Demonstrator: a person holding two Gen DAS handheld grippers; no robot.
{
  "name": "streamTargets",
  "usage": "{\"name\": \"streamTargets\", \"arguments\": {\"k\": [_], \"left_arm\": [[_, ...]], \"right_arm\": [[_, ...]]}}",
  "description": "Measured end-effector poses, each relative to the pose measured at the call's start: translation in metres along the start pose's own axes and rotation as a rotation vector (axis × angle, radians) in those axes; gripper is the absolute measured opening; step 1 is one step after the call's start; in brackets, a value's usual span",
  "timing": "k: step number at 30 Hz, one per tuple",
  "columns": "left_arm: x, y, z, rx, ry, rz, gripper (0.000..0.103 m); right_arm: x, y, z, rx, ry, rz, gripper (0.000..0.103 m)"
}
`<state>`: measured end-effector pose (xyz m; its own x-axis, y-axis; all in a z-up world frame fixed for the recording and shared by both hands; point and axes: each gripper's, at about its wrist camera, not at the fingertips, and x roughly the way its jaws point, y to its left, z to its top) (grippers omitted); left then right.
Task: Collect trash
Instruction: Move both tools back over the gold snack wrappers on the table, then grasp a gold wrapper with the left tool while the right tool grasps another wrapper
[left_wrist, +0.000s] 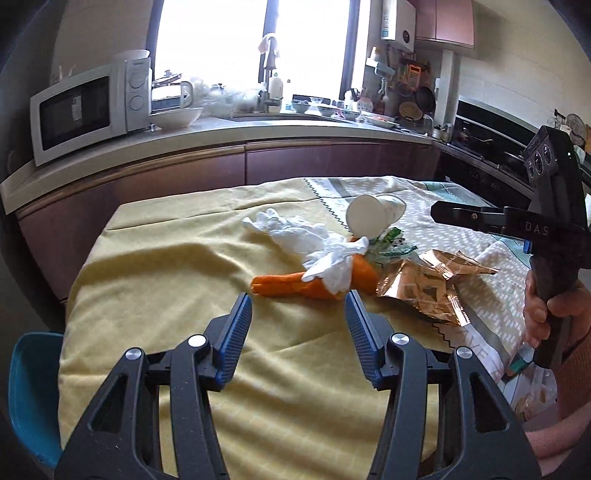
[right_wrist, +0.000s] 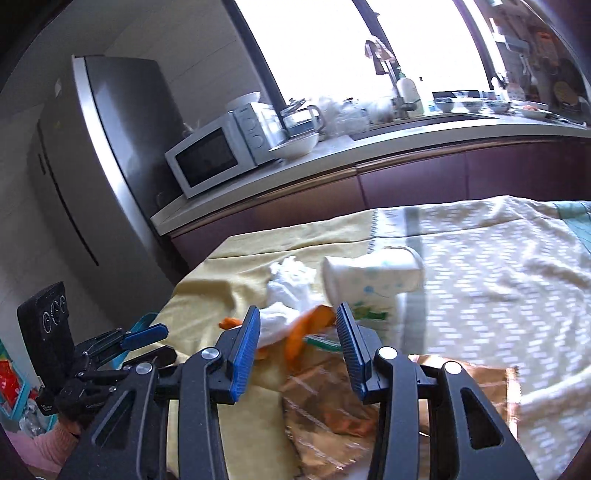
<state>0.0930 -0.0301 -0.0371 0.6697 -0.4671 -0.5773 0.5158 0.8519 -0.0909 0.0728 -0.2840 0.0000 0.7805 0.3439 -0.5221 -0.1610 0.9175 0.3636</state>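
Observation:
A small heap of trash lies mid-table on the yellow cloth (left_wrist: 166, 280): crumpled white tissue (left_wrist: 295, 236), an orange peel-like piece (left_wrist: 284, 286), a white paper cup (left_wrist: 369, 218) on its side, a green wrapper (left_wrist: 391, 249) and a copper foil bag (left_wrist: 424, 288). My left gripper (left_wrist: 298, 299) hovers open just short of the orange piece, with nothing between its blue pads. The right gripper (right_wrist: 298, 310) is also open above the foil bag (right_wrist: 332, 406), pointing at the tissue (right_wrist: 291, 288) and cup (right_wrist: 369, 280); the picture is blurred. Each gripper shows in the other's view, the right gripper (left_wrist: 439, 214) and the left gripper (right_wrist: 147, 334).
Behind the table runs a kitchen counter (left_wrist: 258, 127) with a microwave (left_wrist: 85, 110), a bowl (left_wrist: 175, 117) and a sink under bright windows. A steel fridge (right_wrist: 110, 166) stands at the left. A blue chair (left_wrist: 29, 387) sits at the table's near-left corner. A hand (left_wrist: 535, 317) holds the right gripper.

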Motion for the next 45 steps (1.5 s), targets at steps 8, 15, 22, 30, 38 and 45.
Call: {"name": "streamTargets", "arguments": {"k": [8, 15, 22, 30, 38, 45], "left_arm": [[0.034, -0.052, -0.001, 0.042, 0.081, -0.181, 0.056], [0.066, -0.074, -0.007, -0.007, 0.186, -0.291, 0.060], [0.096, -0.082, -0.009, -0.074, 0.269, -0.359, 0.057], [0.116, -0.082, -0.005, -0.152, 0.311, -0.412, 0.016], [0.103, -0.083, -0.003, -0.143, 0.278, -0.441, 0.001], [0.077, -0.073, -0.005, -0.112, 0.238, -0.433, 0.001]], "right_arm": [[-0.034, -0.085, -0.024, 0.146, -0.013, -0.221, 0.047], [-0.037, -0.116, -0.045, 0.223, 0.030, -0.242, 0.054], [-0.037, -0.125, -0.059, 0.299, 0.055, -0.149, 0.059], [-0.034, -0.122, -0.064, 0.327, 0.066, -0.074, 0.033], [-0.043, -0.123, -0.065, 0.342, 0.038, -0.040, 0.005], [-0.059, -0.109, -0.055, 0.302, -0.012, 0.006, 0.002]]}}
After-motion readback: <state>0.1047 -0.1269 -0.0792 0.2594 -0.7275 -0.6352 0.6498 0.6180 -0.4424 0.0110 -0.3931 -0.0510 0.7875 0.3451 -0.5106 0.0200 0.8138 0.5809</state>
